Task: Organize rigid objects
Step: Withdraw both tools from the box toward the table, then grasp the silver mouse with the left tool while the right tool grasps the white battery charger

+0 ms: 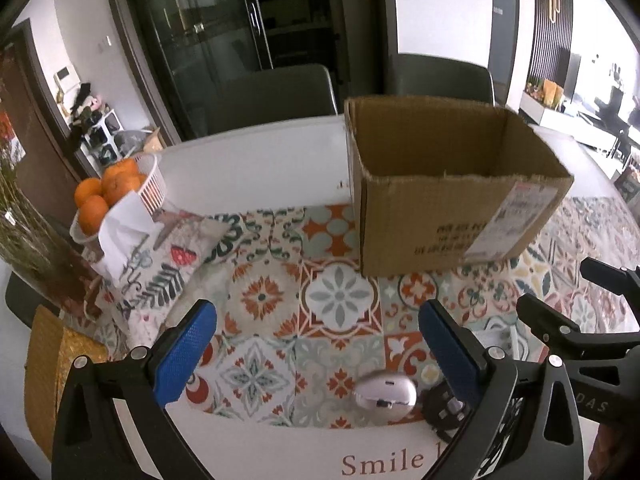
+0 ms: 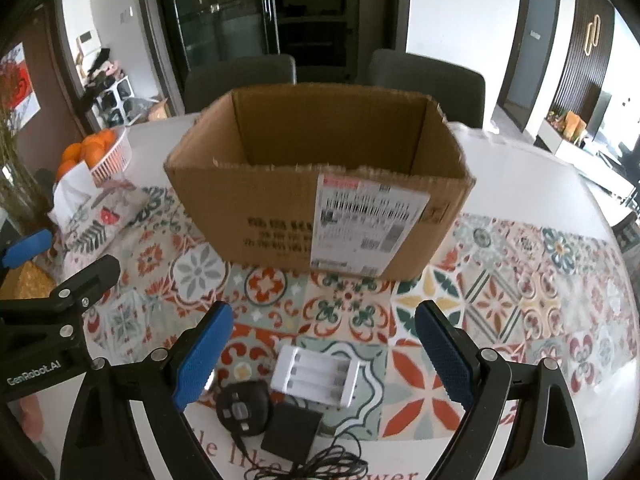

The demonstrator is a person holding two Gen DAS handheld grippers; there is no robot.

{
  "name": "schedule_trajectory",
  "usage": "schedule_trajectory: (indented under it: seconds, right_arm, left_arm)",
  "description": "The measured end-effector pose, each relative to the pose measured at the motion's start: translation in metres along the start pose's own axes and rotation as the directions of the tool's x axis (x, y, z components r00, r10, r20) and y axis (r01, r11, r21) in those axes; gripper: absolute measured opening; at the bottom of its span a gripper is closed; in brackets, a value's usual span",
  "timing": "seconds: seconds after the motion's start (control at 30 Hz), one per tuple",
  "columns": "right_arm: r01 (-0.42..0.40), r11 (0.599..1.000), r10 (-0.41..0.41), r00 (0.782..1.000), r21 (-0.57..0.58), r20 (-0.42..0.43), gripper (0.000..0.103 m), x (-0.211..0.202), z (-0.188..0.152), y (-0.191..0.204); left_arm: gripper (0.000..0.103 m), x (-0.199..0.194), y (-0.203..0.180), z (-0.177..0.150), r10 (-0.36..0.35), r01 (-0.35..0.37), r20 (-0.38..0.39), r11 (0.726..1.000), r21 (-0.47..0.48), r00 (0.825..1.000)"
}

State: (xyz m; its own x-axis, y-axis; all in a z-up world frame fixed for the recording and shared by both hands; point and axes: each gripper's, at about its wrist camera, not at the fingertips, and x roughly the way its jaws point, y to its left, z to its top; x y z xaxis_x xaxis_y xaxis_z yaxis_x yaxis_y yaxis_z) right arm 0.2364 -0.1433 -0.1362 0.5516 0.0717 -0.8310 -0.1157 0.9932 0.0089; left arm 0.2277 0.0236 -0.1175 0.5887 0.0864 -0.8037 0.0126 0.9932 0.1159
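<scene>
Rigid objects lay at the near edge of your table [image 2: 540,168], on a tiled-pattern cloth [image 2: 500,280] in orange, green and grey that covered the near half of the white top. You had a white battery charger [image 2: 316,376] lying just ahead of your right gripper [image 2: 324,356], a round black device with buttons [image 2: 243,406] to its near left, and a black adapter [image 2: 292,432] touching that device, its thin cable [image 2: 320,466] coiled nearest to you. A pale mouse [image 1: 386,394] sat just ahead of your left gripper [image 1: 316,352], right of centre.

You held both grippers with their blue pads wide apart and nothing between them; neither touched any object. Each pointed down at the cloth, side by side, your right one's black frame showing at the right edge of the left view.

Farther off, an open cardboard box [image 2: 320,200] stood upright on the cloth, with a shipping label [image 2: 368,220] on its near wall. At the far left you had a white basket of oranges [image 1: 116,188], a white tissue [image 1: 124,232] and a leaf-printed pouch [image 1: 164,272].

Beyond the table stood two grey chairs [image 2: 240,80], dark glass doors [image 2: 224,16] and white walls.
</scene>
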Motion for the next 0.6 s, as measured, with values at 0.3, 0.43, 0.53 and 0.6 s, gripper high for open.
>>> schedule_trajectory:
  seconds: [0.3, 0.43, 0.53, 0.6]
  right_arm:
    - [-0.024, 1.0, 0.025, 0.995, 0.015, -0.099, 0.092, 0.028, -0.021, 0.001]
    - [-0.026, 1.0, 0.028, 0.99, 0.014, -0.138, 0.092, 0.04, -0.031, 0.001]
    - [-0.032, 0.999, 0.035, 0.985, 0.021, -0.168, 0.092, 0.048, -0.035, 0.001]
    - [-0.032, 0.999, 0.036, 0.982, 0.027, -0.186, 0.092, 0.054, -0.039, 0.0]
  left_arm:
    - [0.103, 0.023, -0.005, -0.018, 0.016, -0.014, -0.082, 1.0, 0.026, 0.997]
    - [0.103, 0.032, -0.007, -0.026, 0.021, -0.017, -0.112, 0.999, 0.036, 0.994]
    - [0.103, 0.039, -0.007, -0.031, 0.017, -0.013, -0.136, 0.999, 0.032, 0.991]
    - [0.103, 0.044, -0.007, -0.034, 0.019, -0.014, -0.151, 0.999, 0.034, 0.988]
